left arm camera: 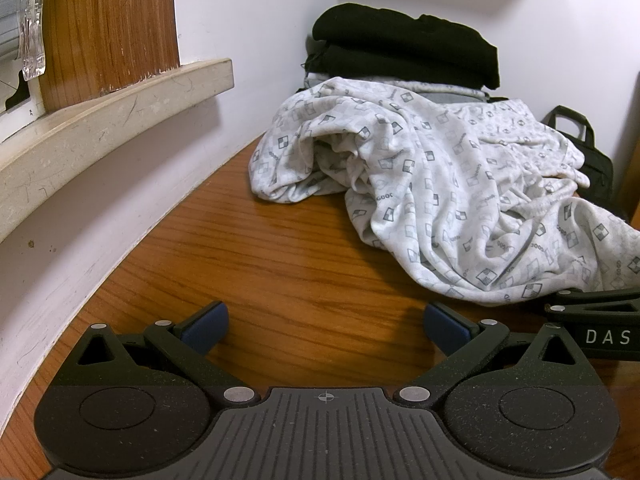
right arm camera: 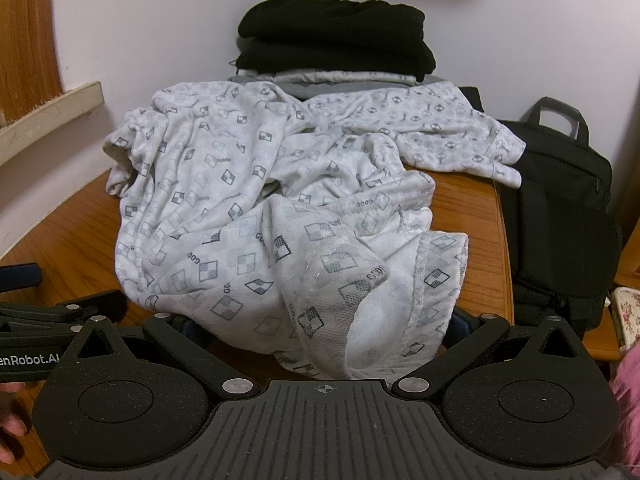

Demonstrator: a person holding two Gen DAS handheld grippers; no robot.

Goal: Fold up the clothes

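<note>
Over on the left, the left gripper (left arm camera: 324, 326) hangs above bare orange-brown wooden tabletop (left arm camera: 260, 248), blue-padded jaws spread as wide as they go, nothing between them. Beyond it a pale stone ledge (left arm camera: 120, 104) runs along the white wall.

Moving right, here's the garment: a crumpled white knit top with a grey checked-square print (right arm camera: 240, 184), heaped mid-table. From the left tongs it lies ahead and to the right, its near hem just beside that gripper's right finger, not touching.

At the far end, a neat stack of folded black and grey clothes (right arm camera: 332, 48) sits against the wall, the white top's far edge lapping its base.

Now the right gripper (right arm camera: 324, 320), also fully open, and this one's closer. The top's near end, turned inside out with a stitched hem showing, spills down between its spread fingers, though the pads aren't pressing on it. The heap seems to run near-to-far, with a sleeve (right arm camera: 460, 136) thrown out far right toward a black fabric laptop bag (right arm camera: 560, 208) beside the table.

My read: the right hand takes first grip, while the left must swing rightward to reach cloth.
</note>
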